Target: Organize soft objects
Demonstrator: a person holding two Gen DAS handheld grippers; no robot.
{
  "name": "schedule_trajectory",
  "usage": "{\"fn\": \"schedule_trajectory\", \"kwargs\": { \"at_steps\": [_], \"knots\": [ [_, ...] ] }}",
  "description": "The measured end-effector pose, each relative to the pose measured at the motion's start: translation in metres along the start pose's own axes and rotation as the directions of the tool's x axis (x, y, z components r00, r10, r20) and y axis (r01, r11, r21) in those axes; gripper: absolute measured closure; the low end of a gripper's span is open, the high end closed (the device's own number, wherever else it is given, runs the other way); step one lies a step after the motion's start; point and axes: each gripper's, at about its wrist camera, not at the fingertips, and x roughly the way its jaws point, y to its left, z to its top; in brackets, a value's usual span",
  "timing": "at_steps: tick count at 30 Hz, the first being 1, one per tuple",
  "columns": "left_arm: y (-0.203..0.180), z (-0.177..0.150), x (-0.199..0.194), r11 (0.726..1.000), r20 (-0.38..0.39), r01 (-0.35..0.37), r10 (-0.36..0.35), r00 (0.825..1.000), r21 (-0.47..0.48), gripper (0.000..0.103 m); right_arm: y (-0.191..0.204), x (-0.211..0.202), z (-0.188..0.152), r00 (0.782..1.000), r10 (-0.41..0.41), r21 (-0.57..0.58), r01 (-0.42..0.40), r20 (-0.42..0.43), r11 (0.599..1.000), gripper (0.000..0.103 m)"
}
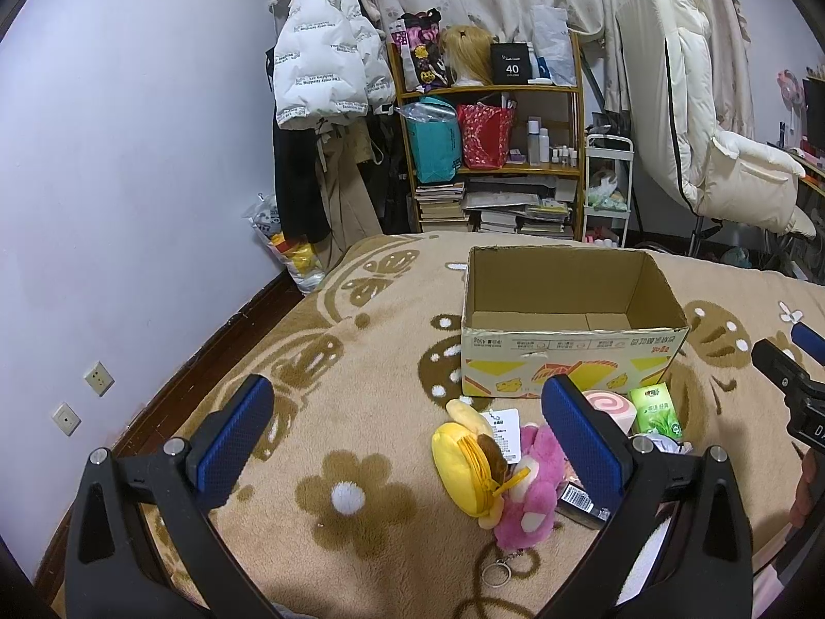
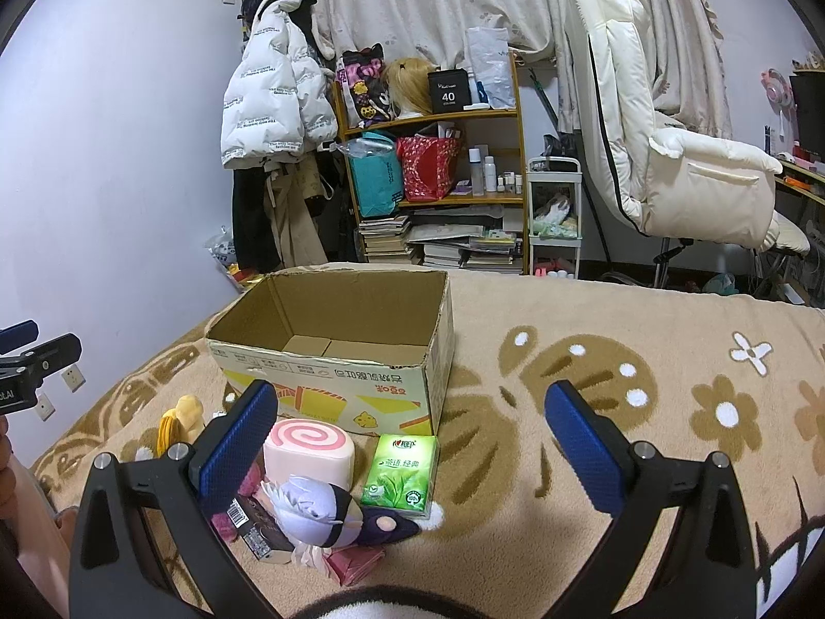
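Left claw (image 1: 407,443): released, jaws wide apart, hovering above the bed blanket (image 1: 361,340); it grasps nothing.
Right claw (image 2: 412,449): also released and free of any object, above the pile of toys.
Cardboard box (image 2: 330,361): stands open on the bed, nothing visible inside, just behind the toys.
Yellow plush (image 1: 464,459): lies touching the pink plush (image 1: 531,485), in front of the box. Both look light and squashy; I judge the thick body is the best place to take hold, not the tag or the key ring.
Swirl roll toy (image 2: 309,451): just beside the box wall; probably soft foam, it should give under the pads, so a grip across the middle is safe.
Purple plush (image 2: 319,510): nearest to the right claw, resting on other small things; light, may slide.
Green tissue pack (image 2: 399,469): soft, but the wrapper seems slippery.
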Motion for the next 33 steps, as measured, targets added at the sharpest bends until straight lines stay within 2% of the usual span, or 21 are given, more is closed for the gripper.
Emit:
{"fn": "schedule_trajectory", "kwargs": {
  "at_steps": [27, 33],
  "knots": [
    [-0.0006, 0.0002, 0.0000, 1.000, -0.004, -0.004, 0.004, 1.000, 0.005, 0.000, 0.0007, -0.0005, 0.0002, 1.000, 0.000, 0.001, 0.000, 0.000, 1.000, 0.000],
    [-0.0004, -0.0087, 0.0085, 1.000, -0.007, -0.005, 0.005, 1.000, 0.006, 0.000, 0.0006, -0.0006, 0.0001, 1.000, 0.001, 0.001, -0.001, -0.001, 1.000, 0.000]
  ]
}}
